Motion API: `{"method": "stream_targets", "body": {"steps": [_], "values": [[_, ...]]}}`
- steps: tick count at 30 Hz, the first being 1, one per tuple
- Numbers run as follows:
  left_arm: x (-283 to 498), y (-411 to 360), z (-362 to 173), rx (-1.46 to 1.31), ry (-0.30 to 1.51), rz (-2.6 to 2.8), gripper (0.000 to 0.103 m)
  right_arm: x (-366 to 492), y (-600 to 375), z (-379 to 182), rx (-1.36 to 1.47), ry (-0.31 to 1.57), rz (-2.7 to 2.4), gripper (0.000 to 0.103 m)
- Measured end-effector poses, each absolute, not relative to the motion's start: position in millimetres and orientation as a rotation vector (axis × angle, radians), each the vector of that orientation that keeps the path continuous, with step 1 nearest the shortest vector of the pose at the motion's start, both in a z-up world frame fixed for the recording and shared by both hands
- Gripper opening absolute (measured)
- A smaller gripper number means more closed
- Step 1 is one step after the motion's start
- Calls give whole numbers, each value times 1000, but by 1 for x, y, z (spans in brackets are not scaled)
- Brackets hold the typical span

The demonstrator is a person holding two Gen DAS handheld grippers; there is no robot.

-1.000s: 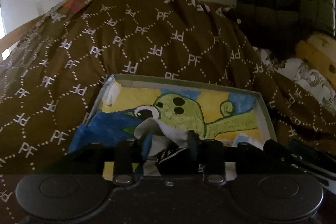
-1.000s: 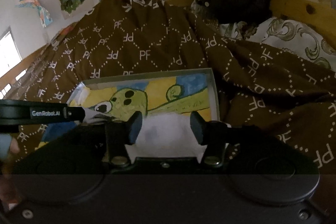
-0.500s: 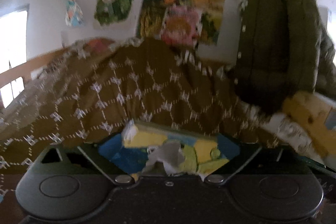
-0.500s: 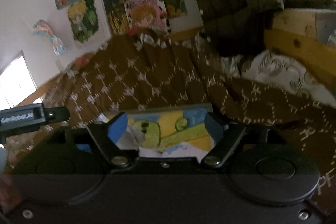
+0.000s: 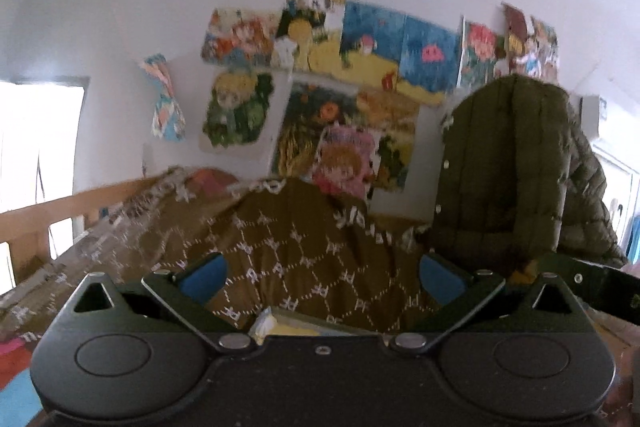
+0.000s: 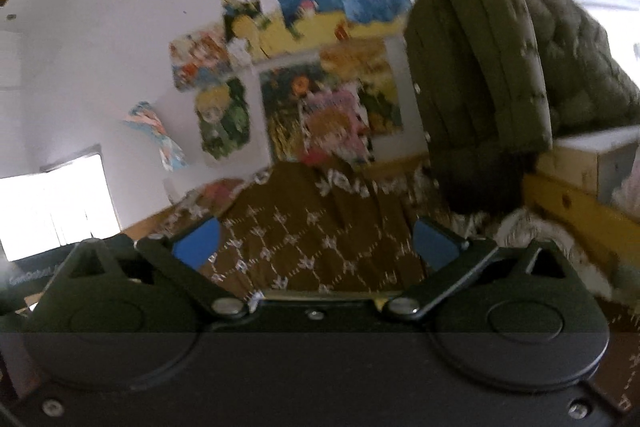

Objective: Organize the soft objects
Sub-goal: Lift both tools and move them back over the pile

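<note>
Both wrist views look level across a bed draped in a brown patterned blanket [image 5: 304,251]. My left gripper [image 5: 320,267] stands open, blue pads [image 5: 202,273] wide apart, only blanket between them. My right gripper [image 6: 316,241] has its jaws opening, with nothing between its blue pads [image 6: 434,241]. Of the painted box [image 5: 280,323] only a sliver of rim shows above the left gripper's body, and a thin edge of the box [image 6: 320,294] in the right wrist view. The soft items in it are hidden. The other gripper's black body [image 5: 592,287] reaches in from the right.
A green quilted jacket [image 5: 508,179] hangs at the right over the bed's far end. Colourful drawings [image 5: 340,99] cover the white wall. A bright window [image 5: 36,167] and a wooden rail [image 5: 40,215] are at the left. A yellow wooden frame [image 6: 580,211] borders the right.
Both grippers let go of the soft cloth items over the painted box, opened wide and rose, tilting up. The box has dropped almost out of both views and the wall fills them.
</note>
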State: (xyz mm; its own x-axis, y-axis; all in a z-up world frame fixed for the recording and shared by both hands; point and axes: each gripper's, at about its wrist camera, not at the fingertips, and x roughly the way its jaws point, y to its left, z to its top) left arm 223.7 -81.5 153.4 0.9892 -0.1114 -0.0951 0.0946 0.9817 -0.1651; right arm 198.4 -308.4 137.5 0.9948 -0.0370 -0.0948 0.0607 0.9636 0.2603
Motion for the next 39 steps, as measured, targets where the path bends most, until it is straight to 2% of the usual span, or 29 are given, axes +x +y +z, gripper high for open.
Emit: {"method": "stream_targets", "body": {"steps": [9,19,32,39], "values": [[150,-55,148,-176,31,-68,102,155,-284,152,186,76,-74,103],[84,-13,108,-97,5,17,102,117,-248,121,143,129,-120,103],[61,21,54,-57,153,55,102,82,-216,73,76,314,-141,103],[66,27,18,-30,348,60,102,60,-206,52,109,425,-151,103]]}}
